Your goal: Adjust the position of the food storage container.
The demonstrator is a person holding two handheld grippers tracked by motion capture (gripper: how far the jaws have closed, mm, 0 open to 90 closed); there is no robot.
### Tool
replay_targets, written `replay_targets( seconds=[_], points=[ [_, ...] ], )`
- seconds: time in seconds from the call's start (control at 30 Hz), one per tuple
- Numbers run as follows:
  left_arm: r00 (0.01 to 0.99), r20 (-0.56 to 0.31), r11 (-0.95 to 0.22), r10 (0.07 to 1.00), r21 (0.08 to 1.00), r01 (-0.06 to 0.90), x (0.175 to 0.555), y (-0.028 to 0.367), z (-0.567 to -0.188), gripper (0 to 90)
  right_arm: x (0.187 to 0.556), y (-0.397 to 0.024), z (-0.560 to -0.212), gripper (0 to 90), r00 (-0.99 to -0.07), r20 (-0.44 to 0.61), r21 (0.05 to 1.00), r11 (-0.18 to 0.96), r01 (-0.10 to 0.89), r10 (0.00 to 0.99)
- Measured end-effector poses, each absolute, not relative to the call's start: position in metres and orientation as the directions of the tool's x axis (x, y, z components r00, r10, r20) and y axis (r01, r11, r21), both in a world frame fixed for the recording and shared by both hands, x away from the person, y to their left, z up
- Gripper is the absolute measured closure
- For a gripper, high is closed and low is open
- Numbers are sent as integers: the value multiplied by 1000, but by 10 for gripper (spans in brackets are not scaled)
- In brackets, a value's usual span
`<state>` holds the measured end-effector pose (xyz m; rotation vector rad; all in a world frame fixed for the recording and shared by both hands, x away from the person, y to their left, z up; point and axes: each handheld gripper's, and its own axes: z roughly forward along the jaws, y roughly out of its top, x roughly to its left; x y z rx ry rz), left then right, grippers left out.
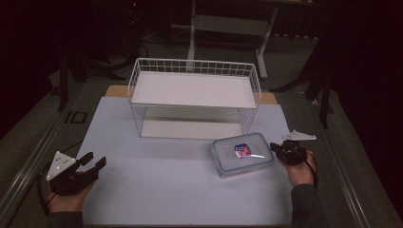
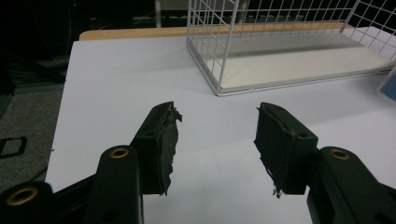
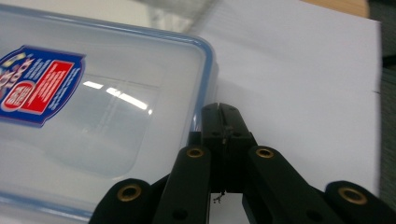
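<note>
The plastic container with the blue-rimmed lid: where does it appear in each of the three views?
High view: the plastic container lies right of centre, in front of the wire shelf, beside the right gripper.
Left gripper view: a blue sliver at the right edge, probably the container.
Right gripper view: it covers the left half.
Shared landmark: the white table mat.

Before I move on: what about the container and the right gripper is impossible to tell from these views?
- Container contents: glare on lid, high view and right gripper view.
- Label text: blurred, cut by left edge.
- Right gripper touching the container's edge or not: jaws hide the meeting point.
</note>
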<state>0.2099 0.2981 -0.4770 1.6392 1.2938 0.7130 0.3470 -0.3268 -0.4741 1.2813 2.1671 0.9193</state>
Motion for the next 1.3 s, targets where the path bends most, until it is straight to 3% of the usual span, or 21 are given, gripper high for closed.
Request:
replay_targets(
  seconds=[0.4,0.83,1.3],
  points=[
    [296,-84,-56,952,898,435,211,295,-477,475,320,-288,-480,900,-582,-3,760,380,527,813],
    [315,-66,-82,947,896,436,213,289,-477,475,311,-230,-480,900,-681,-32,757,462,461,732],
    [328,-61,-94,943,895,436,215,287,-477,473,315,-187,-478,900,-714,-34,762,480,434,700]
  ],
)
